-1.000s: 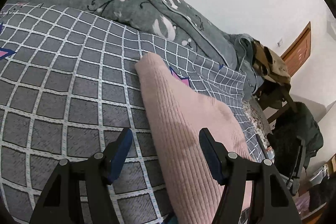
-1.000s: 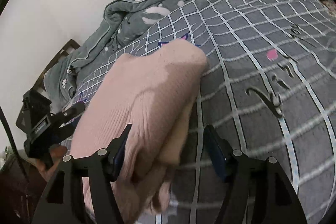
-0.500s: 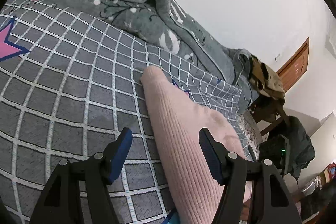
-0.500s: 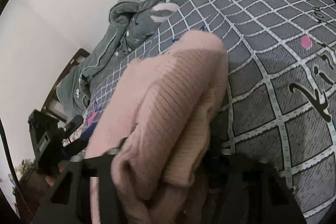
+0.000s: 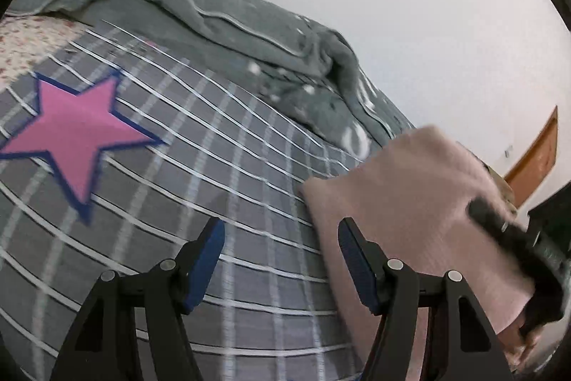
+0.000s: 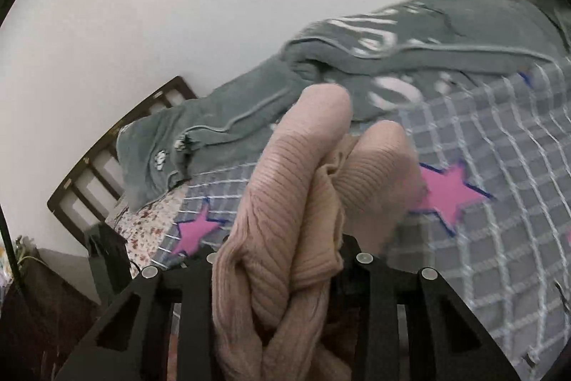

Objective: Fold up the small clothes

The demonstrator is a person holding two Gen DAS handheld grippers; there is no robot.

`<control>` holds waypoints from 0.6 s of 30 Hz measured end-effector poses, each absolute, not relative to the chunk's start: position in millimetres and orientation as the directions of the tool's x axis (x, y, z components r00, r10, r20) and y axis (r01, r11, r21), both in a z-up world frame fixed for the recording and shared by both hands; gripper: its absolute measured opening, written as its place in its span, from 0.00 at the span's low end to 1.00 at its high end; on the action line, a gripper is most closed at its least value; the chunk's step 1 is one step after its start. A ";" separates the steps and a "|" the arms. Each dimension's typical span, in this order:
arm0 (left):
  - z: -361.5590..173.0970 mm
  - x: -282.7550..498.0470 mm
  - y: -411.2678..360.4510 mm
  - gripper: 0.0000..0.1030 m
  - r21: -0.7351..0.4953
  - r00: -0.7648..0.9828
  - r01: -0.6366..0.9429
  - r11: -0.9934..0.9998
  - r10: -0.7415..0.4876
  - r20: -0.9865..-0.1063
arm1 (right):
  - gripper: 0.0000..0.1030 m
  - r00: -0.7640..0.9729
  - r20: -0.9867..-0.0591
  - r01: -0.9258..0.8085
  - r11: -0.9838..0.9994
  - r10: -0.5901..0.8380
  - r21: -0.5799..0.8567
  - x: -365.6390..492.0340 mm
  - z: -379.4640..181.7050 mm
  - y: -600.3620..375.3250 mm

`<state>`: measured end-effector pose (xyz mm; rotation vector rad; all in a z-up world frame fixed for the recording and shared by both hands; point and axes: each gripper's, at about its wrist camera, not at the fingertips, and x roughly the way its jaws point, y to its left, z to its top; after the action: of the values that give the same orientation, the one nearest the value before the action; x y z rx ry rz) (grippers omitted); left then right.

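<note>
Our right claw (image 6: pixel 282 259) has just been closing and now pinches the pink knit (image 6: pixel 296 188), bunched between its jaws and lifted off the bed (image 5: pixel 221 195), probably to move the bundle. Left claw (image 5: pixel 280 254) hangs wide, nothing inside; knit sits just right of it.

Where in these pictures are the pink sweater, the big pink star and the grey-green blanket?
pink sweater (image 6: pixel 285 195): right wrist view, on its ribbed fold.
big pink star (image 5: pixel 76 134): left wrist view, on the star's middle.
grey-green blanket (image 5: pixel 249 34): left wrist view, on a rumpled fold.
</note>
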<state>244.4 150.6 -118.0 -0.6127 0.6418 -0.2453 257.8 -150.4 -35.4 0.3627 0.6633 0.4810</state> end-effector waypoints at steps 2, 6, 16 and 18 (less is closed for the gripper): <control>-117.0 243.7 164.6 0.61 -0.596 0.795 0.007 0.803 -0.366 -0.484 | 0.32 0.681 -0.481 -0.328 0.817 0.552 0.474 266.5 -28.7 -132.7; -117.5 244.2 183.1 0.61 -0.618 0.811 -0.015 0.786 -0.352 -0.468 | 0.31 0.680 -0.420 -0.344 0.767 0.601 0.541 279.8 -32.2 -121.3; -123.2 263.5 142.6 0.61 -0.574 0.752 0.073 0.815 -0.423 -0.506 | 0.22 0.673 -0.561 -0.096 0.808 0.483 0.581 281.0 -151.1 -208.1; -124.8 268.3 126.6 0.61 -0.568 0.726 0.107 0.816 -0.455 -0.516 | 0.22 0.687 -0.535 -0.082 0.784 0.491 0.615 272.0 -156.2 -227.1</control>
<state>268.3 126.6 -124.8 -0.5378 0.6952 -0.3269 272.0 -227.1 -156.2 0.5946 0.7519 0.3428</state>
